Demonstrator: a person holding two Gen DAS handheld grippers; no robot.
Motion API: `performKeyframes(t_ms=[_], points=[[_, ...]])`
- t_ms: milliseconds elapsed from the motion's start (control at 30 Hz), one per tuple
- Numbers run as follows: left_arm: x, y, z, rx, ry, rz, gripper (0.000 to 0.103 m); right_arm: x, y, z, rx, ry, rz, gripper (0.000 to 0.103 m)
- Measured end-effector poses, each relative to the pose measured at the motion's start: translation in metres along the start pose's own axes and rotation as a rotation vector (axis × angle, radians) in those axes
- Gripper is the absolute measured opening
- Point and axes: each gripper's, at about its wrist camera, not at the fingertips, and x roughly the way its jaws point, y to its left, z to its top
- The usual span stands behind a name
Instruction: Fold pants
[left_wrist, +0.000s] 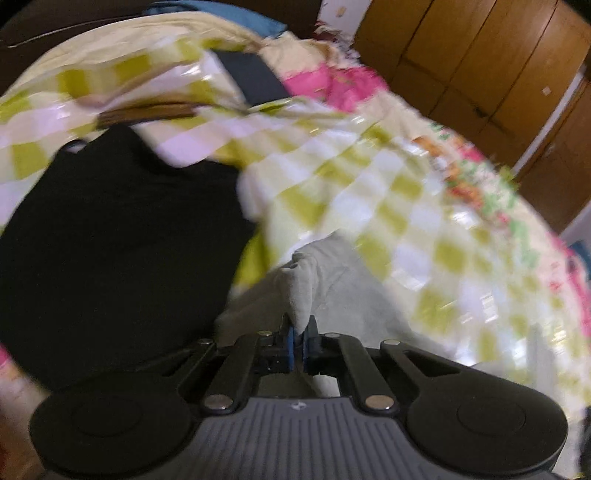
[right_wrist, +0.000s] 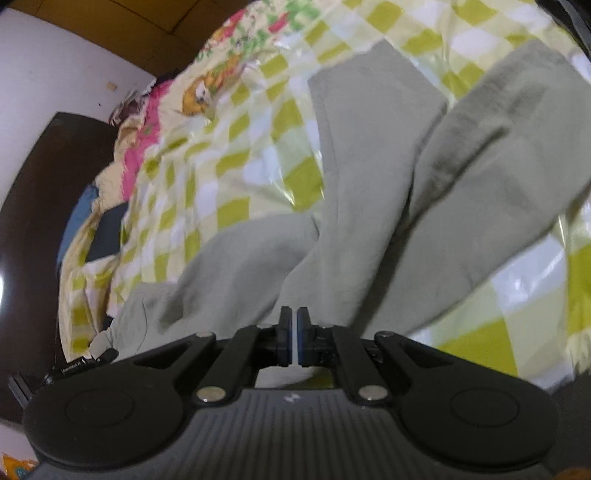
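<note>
The left gripper (left_wrist: 300, 328) is pinching the pants (right_wrist: 369, 206), the right gripper (right_wrist: 294, 325) is clenched at their fabric, legs spreading toward one o'clock on the checked bedsheet (right_wrist: 236, 155); folding appears barely begun.

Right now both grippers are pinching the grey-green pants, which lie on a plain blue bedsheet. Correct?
Not quite. The sheet is not plain blue: it is a yellow-green and white check, as the right wrist view shows. The rest stands: the left gripper is shut on a fold of the pants, and the right gripper has its jaws nearly closed at the cloth's edge.
</note>
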Motion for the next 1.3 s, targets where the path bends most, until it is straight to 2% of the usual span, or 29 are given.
performKeyframes(t_ms=[67,133,167,267,333,433,500,600,667,733,800,833,867,933,1000,1067,1133,1233,1300], points=[[0.02,0.011,-0.011,-0.006,0.035,0.056,0.022,0.017,-0.009,-0.007,0.007,0.027,-0.043,0.003],[0.045,0.022,-0.02,-0.036,0.089,0.071,0.026,0.035,-0.021,-0.012,0.038,0.073,-0.054,0.005],[0.051,0.023,-0.023,-0.038,0.099,0.074,0.026,0.039,-0.025,-0.014,0.061,0.069,-0.054,0.005],[0.048,0.011,-0.024,0.035,0.072,0.105,0.026,0.036,-0.025,-0.012,0.064,0.067,-0.051,0.007],[0.042,0.002,-0.023,0.109,0.048,0.147,0.031,0.024,-0.021,-0.011,0.031,0.057,-0.069,0.01],[0.032,-0.005,-0.025,0.175,0.032,0.195,0.033,0.003,-0.014,-0.012,-0.045,0.016,-0.154,0.017],[0.024,-0.008,-0.028,0.193,0.022,0.203,0.033,-0.012,-0.008,-0.012,-0.082,-0.018,-0.16,0.018],[0.017,-0.006,-0.028,0.121,0.026,0.186,0.033,-0.024,0.006,-0.001,-0.119,-0.078,-0.149,0.018],[0.008,-0.008,-0.026,0.056,-0.011,0.195,0.033,-0.024,0.016,0.018,-0.152,-0.134,-0.154,0.019],[-0.005,-0.022,-0.026,0.07,-0.07,0.194,0.033,-0.015,0.025,0.044,-0.191,-0.189,-0.176,0.027],[-0.013,-0.041,-0.025,0.111,-0.109,0.175,0.034,0.006,0.033,0.073,-0.217,-0.219,-0.197,0.036],[-0.017,-0.051,-0.026,0.133,-0.123,0.157,0.037,0.022,0.034,0.09,-0.209,-0.219,-0.206,0.04],[-0.017,-0.064,-0.026,0.158,-0.123,0.122,0.044,0.038,0.035,0.106,-0.207,-0.21,-0.211,0.039],[-0.009,-0.088,-0.03,0.179,-0.08,0.032,0.049,0.067,0.033,0.131,-0.203,-0.193,-0.26,0.04],[0.01,-0.117,-0.039,0.211,0.006,-0.081,0.049,0.094,0.034,0.154,-0.212,-0.18,-0.297,0.04],[0.03,-0.147,-0.052,0.269,0.07,-0.144,0.049,0.111,0.038,0.168,-0.221,-0.178,-0.315,0.04],[0.048,-0.175,-0.065,0.334,0.116,-0.199,0.049,0.126,0.04,0.183,-0.201,-0.167,-0.306,0.04],[0.063,-0.205,-0.085,0.425,0.168,-0.242,0.049,0.149,0.047,0.195,-0.246,-0.151,-0.354,0.048],[0.07,-0.214,-0.094,0.449,0.201,-0.256,0.049,0.157,0.047,0.196,-0.27,-0.163,-0.386,0.047]])
